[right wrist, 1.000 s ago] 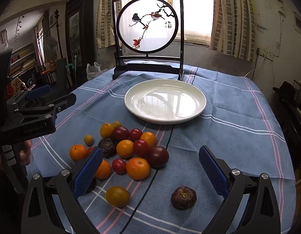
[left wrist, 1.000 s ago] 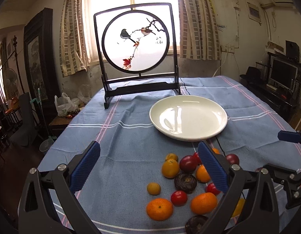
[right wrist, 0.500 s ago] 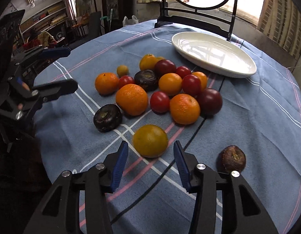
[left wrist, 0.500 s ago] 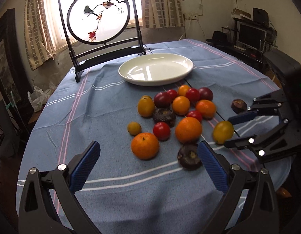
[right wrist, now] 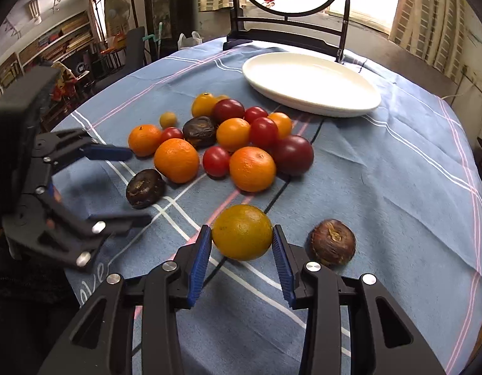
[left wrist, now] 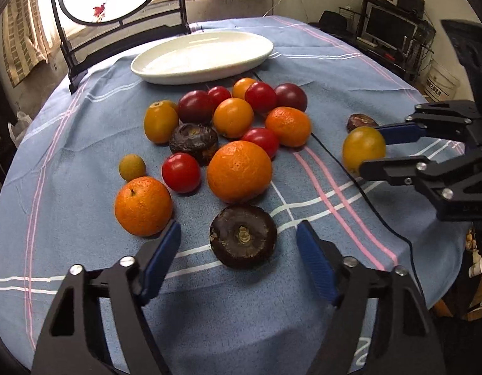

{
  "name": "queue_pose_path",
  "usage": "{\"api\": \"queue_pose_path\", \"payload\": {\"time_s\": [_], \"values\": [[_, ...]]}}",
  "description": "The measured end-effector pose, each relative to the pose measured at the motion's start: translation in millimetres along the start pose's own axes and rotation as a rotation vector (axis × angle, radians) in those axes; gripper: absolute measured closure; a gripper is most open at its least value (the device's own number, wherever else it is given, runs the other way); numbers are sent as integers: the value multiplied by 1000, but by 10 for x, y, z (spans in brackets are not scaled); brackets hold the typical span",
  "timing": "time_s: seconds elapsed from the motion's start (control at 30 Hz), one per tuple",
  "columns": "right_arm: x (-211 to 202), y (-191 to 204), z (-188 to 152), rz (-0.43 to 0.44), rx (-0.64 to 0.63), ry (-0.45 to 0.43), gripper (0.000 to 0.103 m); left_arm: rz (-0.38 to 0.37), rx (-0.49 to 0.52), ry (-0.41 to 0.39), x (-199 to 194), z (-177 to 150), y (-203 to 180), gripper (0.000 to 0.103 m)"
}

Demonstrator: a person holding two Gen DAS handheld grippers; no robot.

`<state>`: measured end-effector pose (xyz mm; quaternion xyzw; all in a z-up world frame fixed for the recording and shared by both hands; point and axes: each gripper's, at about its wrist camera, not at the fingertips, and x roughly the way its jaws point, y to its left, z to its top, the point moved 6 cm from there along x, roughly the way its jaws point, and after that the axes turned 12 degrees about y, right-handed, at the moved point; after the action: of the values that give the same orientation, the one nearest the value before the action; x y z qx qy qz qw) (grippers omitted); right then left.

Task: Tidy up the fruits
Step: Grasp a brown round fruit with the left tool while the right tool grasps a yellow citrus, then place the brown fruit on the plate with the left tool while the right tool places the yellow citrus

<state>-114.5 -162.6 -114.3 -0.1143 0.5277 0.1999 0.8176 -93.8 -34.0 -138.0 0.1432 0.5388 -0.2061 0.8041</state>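
A pile of oranges, red tomatoes and dark fruits (left wrist: 234, 131) lies on the blue cloth before an empty white plate (left wrist: 200, 57). My left gripper (left wrist: 239, 240) is open, its fingers on either side of a dark brown fruit (left wrist: 242, 240) without touching it. My right gripper (right wrist: 242, 239) is shut on a yellow-orange fruit (right wrist: 242, 232), which sits on the cloth; it also shows in the left wrist view (left wrist: 363, 148). A second brown fruit (right wrist: 332, 242) lies just right of the right gripper.
A round painted screen on a black stand (left wrist: 116, 6) stands behind the plate (right wrist: 309, 82). The table edge drops off close to both grippers. A black cable (left wrist: 366, 193) runs across the cloth.
Both grippers have moved down and in toward the fruits. The right gripper has closed from wide open onto the yellow-orange fruit. The left gripper has narrowed around the dark brown fruit.
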Motion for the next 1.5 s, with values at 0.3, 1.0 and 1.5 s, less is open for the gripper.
{"api": "queue_pose_path", "payload": {"time_s": [0.3,1.0,1.5], "values": [[-81,8,53,26,-15,-27,63,-36,-7,5,-40,34,4,61],[129,-1195,1803,-72,128,-81,63,99,-105,-79,69,2180,664,61],[745,-1471,2314,-95,177,-14,50,201,-143,-38,565,2577,966,41]]}}
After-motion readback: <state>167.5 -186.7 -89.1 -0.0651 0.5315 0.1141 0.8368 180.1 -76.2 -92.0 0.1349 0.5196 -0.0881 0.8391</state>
